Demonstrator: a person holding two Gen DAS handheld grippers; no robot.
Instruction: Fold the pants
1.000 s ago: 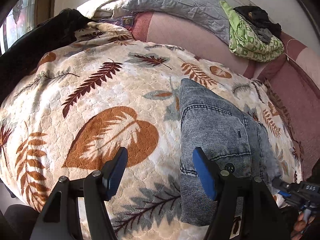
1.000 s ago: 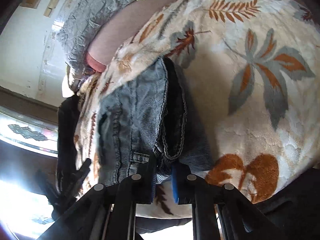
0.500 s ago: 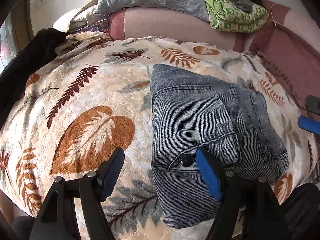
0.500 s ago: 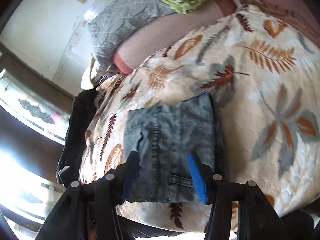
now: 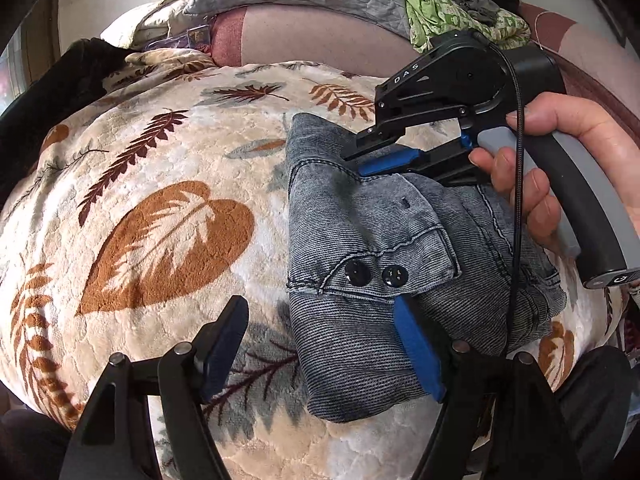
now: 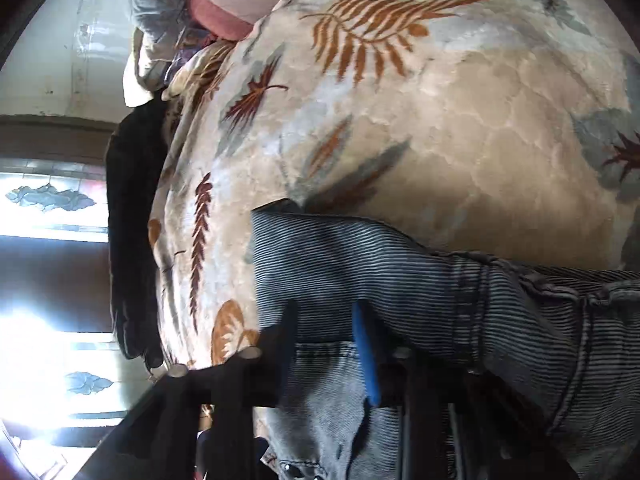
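Left wrist view: the pants [image 5: 376, 264], grey-blue denim, lie folded into a compact bundle on the leaf-print blanket [image 5: 168, 216] of the bed, two dark buttons [image 5: 374, 274] facing up. The left tool [image 5: 320, 352] hovers released over the bundle's near edge, nothing between its pads, probably waiting to steady or tidy the fold. A hand [image 5: 560, 168] brings the right tool [image 5: 384, 160] onto the far edge; its body reads "DAS".

Right wrist view: the right tool [image 6: 326, 340] has just been closing, its jaws narrow with denim [image 6: 400, 272] bunched between them. Whether the pads actually pinch it, I cannot tell.
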